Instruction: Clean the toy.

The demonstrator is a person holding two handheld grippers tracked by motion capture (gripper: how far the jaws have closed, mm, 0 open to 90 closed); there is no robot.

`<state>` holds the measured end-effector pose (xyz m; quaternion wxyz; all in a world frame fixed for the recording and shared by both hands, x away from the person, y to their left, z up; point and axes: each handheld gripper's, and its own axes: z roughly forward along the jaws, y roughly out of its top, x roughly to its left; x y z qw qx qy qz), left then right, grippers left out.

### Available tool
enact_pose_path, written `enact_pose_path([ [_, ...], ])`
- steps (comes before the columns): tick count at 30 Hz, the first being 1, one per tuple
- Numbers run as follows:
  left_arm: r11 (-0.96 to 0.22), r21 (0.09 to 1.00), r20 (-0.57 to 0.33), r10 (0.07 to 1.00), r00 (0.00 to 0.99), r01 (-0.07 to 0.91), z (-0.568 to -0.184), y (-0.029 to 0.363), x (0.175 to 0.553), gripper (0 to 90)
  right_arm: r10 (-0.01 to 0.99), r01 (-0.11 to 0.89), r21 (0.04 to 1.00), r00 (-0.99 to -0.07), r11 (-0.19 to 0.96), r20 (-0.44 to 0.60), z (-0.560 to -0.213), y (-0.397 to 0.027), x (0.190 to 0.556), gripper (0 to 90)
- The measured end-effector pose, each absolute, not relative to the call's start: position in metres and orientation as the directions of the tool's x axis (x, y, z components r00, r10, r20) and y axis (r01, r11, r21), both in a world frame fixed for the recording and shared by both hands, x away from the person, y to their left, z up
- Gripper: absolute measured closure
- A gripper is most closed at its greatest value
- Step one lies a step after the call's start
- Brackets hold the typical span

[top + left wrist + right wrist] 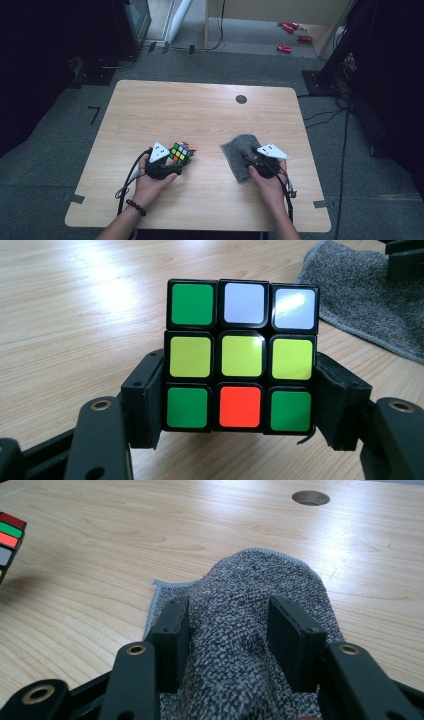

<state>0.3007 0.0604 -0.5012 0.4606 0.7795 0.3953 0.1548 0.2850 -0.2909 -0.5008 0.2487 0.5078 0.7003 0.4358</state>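
Forearms come in from the near table edge, a dark bead bracelet [135,207] on the left wrist. Left gripper [176,161] sits near the front-left of the wooden table [200,115], jaws clamped on the puzzle cube [182,152]; in the left gripper view the pads press both sides of the cube's lower rows [240,357], facing side reads green-white-white on top, three yellow in the middle, green-red-green at the bottom. Cube looks tilted in the high view; contact with the table can't be judged. Right gripper [251,156] is to the right, well apart from the cube, on the grey cloth [241,150]. Right gripper view: jaws parted, a raised fold of the cloth [240,630] bunched between the pads, both pads touching the fabric, firm grip or not can't tell. Cloth lies crumpled on the table, right of centre. Farther back, round dark grommet hole [241,99] near the far edge. Beyond the table, grey carpet, cables, and a few red items [292,35] on the floor
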Motion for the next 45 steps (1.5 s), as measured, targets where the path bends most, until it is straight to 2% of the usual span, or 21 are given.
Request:
enact_pose_path([
  [32,-0.338,0.832,-0.051,0.743,0.667,0.440,-0.513,0.049,0.306,33.3,0.923,0.486,0.868,-0.373,0.102,0.100,-0.500,-0.290,0.284,52.6],
  [35,-0.334,0.836,-0.042,0.753,0.657,0.436,-0.510,0.051,0.305,27.2,0.919,0.481,0.873,-0.374,0.078,0.123,-0.498,-0.291,0.283,51.1],
  [38,-0.326,0.836,-0.043,0.764,0.644,0.442,-0.504,0.055,0.301,13.9,0.910,0.454,0.890,-0.386,0.045,0.150,-0.489,-0.293,0.280,43.1],
  [39,-0.319,0.839,-0.049,0.764,0.644,0.442,-0.501,0.058,0.299,12.9,0.910,0.446,0.894,-0.386,0.039,0.152,-0.486,-0.294,0.279,38.8],
  [41,-0.300,0.843,-0.068,0.763,0.642,0.446,-0.495,0.062,0.296,11.7,0.911,0.436,0.899,-0.380,0.026,0.158,-0.476,-0.295,0.276,18.8],
  [42,-0.292,0.844,-0.077,0.764,0.641,0.449,-0.492,0.065,0.295,9.5,0.913,0.451,0.892,-0.376,0.028,0.161,-0.471,-0.296,0.275,12.2],
  [45,-0.258,0.844,-0.110,0.775,0.622,0.471,-0.485,0.073,0.292,7.1,0.907,0.460,0.885,-0.401,0.078,0.128,-0.461,-0.304,0.268,0.0],
])
